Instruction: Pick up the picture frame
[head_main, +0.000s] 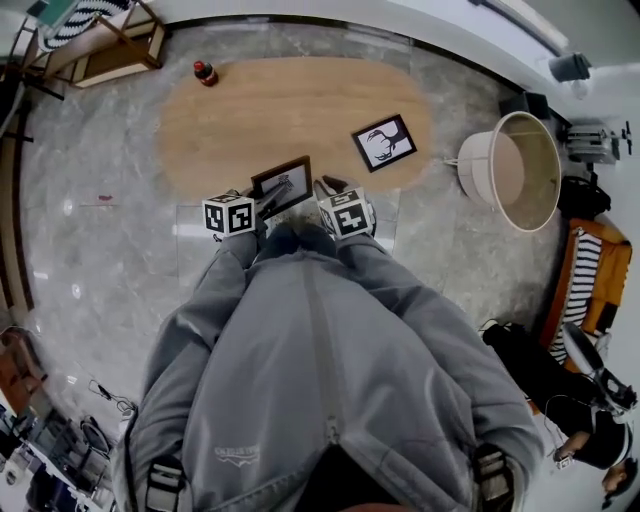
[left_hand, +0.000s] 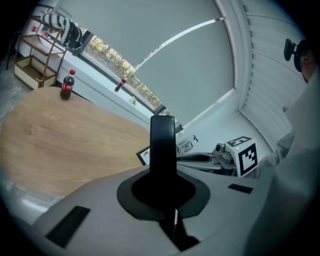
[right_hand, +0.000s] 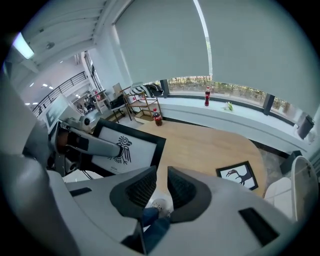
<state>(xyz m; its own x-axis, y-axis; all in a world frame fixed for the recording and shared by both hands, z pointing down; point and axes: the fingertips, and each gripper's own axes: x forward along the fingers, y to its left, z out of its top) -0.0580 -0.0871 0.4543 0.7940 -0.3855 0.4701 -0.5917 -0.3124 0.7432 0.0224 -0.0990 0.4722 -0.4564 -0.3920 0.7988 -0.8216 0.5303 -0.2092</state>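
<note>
A dark-framed picture frame (head_main: 281, 185) with a bird print hangs in the air in front of the person. My left gripper (head_main: 243, 211) is shut on its left edge. In the left gripper view the frame (left_hand: 162, 140) stands edge-on between the closed jaws of the left gripper (left_hand: 163, 189). My right gripper (head_main: 335, 203) hovers just right of the frame. In the right gripper view its jaws stand apart with nothing between them at the right gripper (right_hand: 159, 187), and the frame (right_hand: 125, 146) is off to the left. A second framed bird print (head_main: 384, 142) lies flat on the oval wooden surface (head_main: 300, 100).
A cola bottle (head_main: 205, 72) stands at the wooden surface's far left. A large white drum-shaped shade (head_main: 515, 170) sits to the right. A wooden shelf (head_main: 110, 45) is at the top left. Stone floor (head_main: 100, 230) surrounds the surface. Another person (head_main: 590, 430) is at the lower right.
</note>
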